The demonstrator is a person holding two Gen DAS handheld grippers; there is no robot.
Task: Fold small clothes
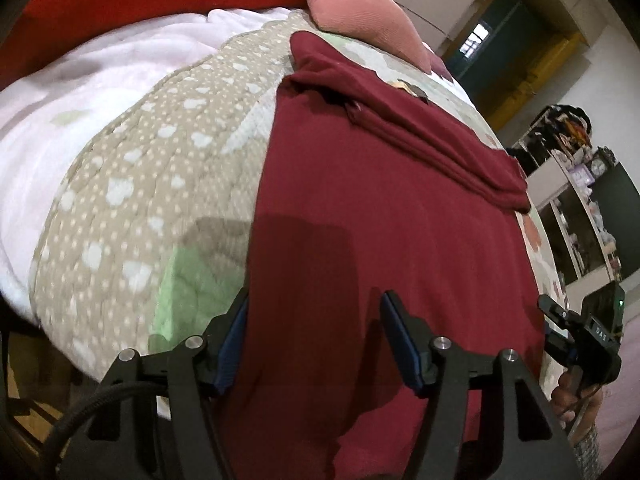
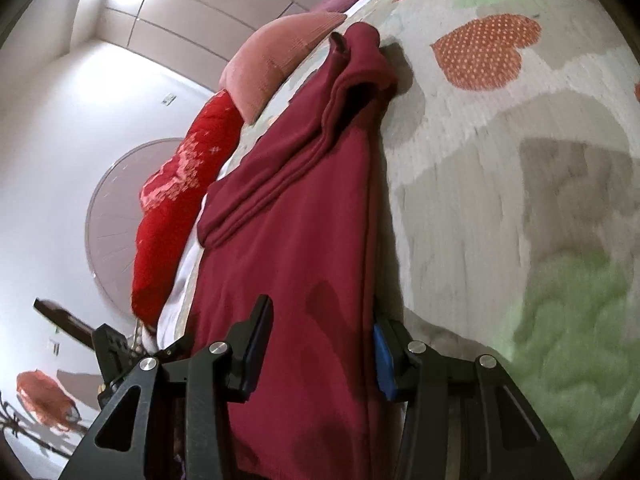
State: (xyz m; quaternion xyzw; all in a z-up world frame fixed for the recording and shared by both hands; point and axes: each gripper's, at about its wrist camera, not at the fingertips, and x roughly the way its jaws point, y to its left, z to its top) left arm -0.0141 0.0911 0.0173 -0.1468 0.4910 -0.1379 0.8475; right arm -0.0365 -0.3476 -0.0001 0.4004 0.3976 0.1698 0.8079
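Note:
A dark red garment (image 1: 380, 208) lies spread flat on a quilted bed cover (image 1: 152, 168), with a sleeve folded across its far part. My left gripper (image 1: 316, 316) is open above the garment's near left edge, its left finger at the cloth's border. The right wrist view shows the same garment (image 2: 296, 240) with the folded sleeve (image 2: 320, 128) at the far end. My right gripper (image 2: 320, 336) is open, straddling the garment's near right edge, its right finger at the cloth's border. The right gripper also shows in the left wrist view (image 1: 580, 332) at the far right.
A red pillow (image 1: 140, 0) and a pink cushion (image 1: 360, 12) lie at the head of the bed. A white blanket (image 1: 72, 96) lies to the left. Shelves (image 1: 580, 200) stand past the bed's right side. The quilt (image 2: 520, 160) extends to the right of the garment.

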